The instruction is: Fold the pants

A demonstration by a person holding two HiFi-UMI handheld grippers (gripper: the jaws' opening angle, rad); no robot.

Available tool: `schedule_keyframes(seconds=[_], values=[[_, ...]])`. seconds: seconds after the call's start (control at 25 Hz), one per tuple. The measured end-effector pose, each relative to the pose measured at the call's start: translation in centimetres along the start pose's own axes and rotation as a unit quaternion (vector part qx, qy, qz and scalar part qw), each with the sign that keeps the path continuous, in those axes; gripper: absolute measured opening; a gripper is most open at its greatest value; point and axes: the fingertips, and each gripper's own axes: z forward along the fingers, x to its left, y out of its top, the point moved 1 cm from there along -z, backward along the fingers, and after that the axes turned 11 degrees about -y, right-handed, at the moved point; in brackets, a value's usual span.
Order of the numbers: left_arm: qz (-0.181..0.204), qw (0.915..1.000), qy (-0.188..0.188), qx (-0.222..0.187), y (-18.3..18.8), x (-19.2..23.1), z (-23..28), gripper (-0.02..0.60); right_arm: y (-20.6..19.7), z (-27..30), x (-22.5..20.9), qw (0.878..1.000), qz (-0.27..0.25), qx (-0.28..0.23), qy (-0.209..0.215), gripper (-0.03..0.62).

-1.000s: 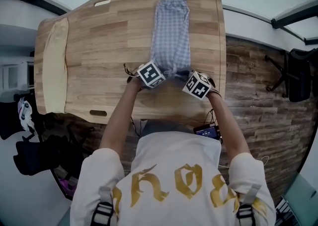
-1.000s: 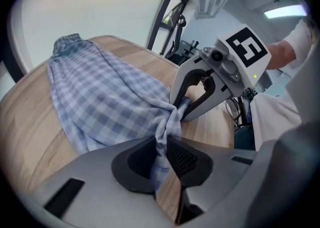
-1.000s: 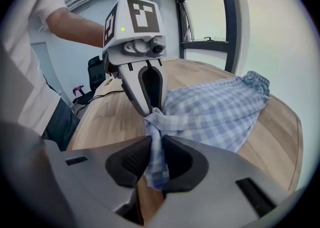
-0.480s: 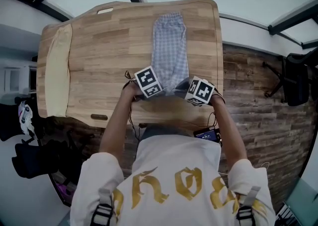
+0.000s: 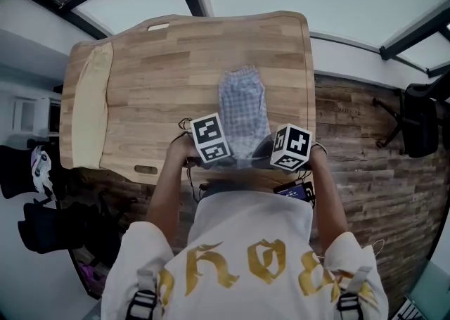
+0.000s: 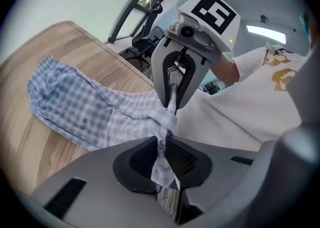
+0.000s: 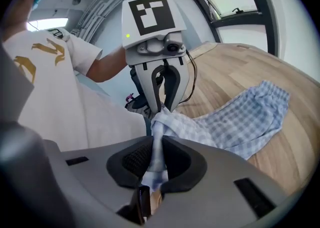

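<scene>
Both tongs are clamped on the checked pants [image 5: 242,104]. The left tongs [image 6: 162,153] and the right tongs [image 7: 154,158] have just been closing, and each is nearly together, pinching a bunch of the fabric's near end between its pads. I see the pants running lengthwise away from me on the wooden bench [image 5: 155,72]. Their far end lies flat on the wood and their near end is lifted at the bench's near edge. A cream pad [image 5: 88,114] lies along the bench's left end, well apart from the cloth. A dark office chair [image 5: 420,118] stands on the plank floor [image 5: 358,143] to the right.
</scene>
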Motion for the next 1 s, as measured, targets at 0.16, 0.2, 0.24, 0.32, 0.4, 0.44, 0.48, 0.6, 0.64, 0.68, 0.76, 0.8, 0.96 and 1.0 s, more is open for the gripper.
schedule_keyframes(seconds=[0.16,0.2,0.24,0.32,0.4,0.44,0.48,0.6,0.64,0.68,0.76,0.8,0.96,1.0], values=[[0.000,0.9985,0.053,-0.014,1.1,1.4,-3.0,0.075,2.0,-1.6,-2.7,0.999,-0.007,-0.016,-0.046,0.074],[-0.004,0.9975,0.068,-0.019,1.4,1.9,-3.9,0.077,2.6,-2.0,-3.5,0.998,-0.009,-0.019,-0.059,0.074],[-0.006,0.9964,0.081,-0.023,1.7,2.4,-4.8,0.077,3.2,-2.4,-4.2,0.997,-0.013,-0.022,-0.071,0.074],[-0.006,0.9945,0.101,-0.026,2.3,3.0,-6.5,0.075,4.4,-3.2,-5.4,0.995,-0.022,-0.026,-0.089,0.074],[-0.003,0.9934,0.112,-0.025,2.8,3.3,-7.9,0.075,5.4,-4.0,-6.3,0.994,-0.027,-0.026,-0.099,0.074],[-0.001,0.9930,0.116,-0.023,3.1,3.4,-8.5,0.077,5.9,-4.3,-6.7,0.994,-0.029,-0.026,-0.103,0.074],[0.000,0.9927,0.119,-0.020,3.4,3.6,-9.2,0.075,6.4,-4.7,-7.2,0.994,-0.030,-0.026,-0.106,0.074],[0.006,0.9915,0.129,-0.014,4.4,4.6,-11.4,0.077,7.8,-5.9,-9.0,0.993,-0.033,-0.028,-0.113,0.074],[0.009,0.9911,0.132,-0.012,4.9,5.0,-12.1,0.075,8.2,-6.3,-9.8,0.992,-0.032,-0.029,-0.115,0.074],[0.012,0.9907,0.135,-0.012,5.3,5.5,-12.9,0.075,8.6,-6.7,-10.6,0.992,-0.030,-0.031,-0.118,0.074],[0.017,0.9897,0.141,-0.015,6.2,6.8,-14.2,0.075,9.2,-7.4,-12.4,0.991,-0.023,-0.033,-0.126,0.074],[0.018,0.9891,0.145,-0.018,6.7,7.6,-14.9,0.075,9.5,-7.6,-13.5,0.991,-0.020,-0.033,-0.130,0.074],[0.018,0.9883,0.149,-0.028,7.8,12.1,-17.2,0.075,10.5,-7.5,-18.7,0.988,-0.003,-0.035,-0.150,0.074],[0.015,0.9884,0.148,-0.032,8.0,13.6,-17.5,0.075,10.6,-7.2,-20.4,0.987,0.004,-0.035,-0.157,0.074]])
